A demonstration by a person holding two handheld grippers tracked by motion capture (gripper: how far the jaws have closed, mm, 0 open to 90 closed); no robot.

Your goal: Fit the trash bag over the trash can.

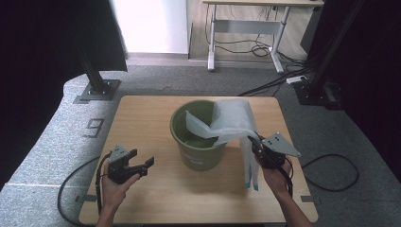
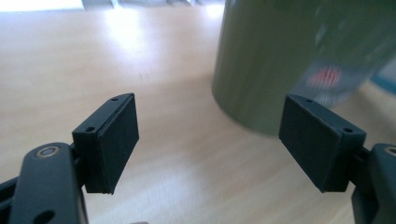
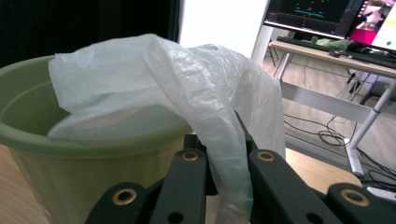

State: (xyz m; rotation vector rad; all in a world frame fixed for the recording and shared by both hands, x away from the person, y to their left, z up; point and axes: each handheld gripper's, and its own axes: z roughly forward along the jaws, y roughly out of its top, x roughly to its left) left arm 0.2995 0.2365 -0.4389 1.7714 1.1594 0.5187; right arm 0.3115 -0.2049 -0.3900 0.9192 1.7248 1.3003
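Note:
A green bucket (image 1: 197, 137) stands in the middle of the wooden table (image 1: 142, 113). A thin white plastic bag (image 1: 234, 120) is draped over its right rim, partly inside and partly hanging down outside. My right gripper (image 1: 255, 145) is beside the bucket's right side, shut on the bag (image 3: 224, 154); the plastic runs between its jaws and up over the bucket (image 3: 70, 144). My left gripper (image 1: 144, 165) hovers left of the bucket, open, with nothing between its pads (image 2: 116, 140). The bucket wall (image 2: 280, 60) stands just past them.
Dark frame posts (image 1: 94, 80) stand on the floor behind the table's corners. A white desk (image 1: 246, 28) with loose cables is farther back. A black cable (image 1: 331, 172) loops on the floor at the right. Bare tabletop lies at the front and left.

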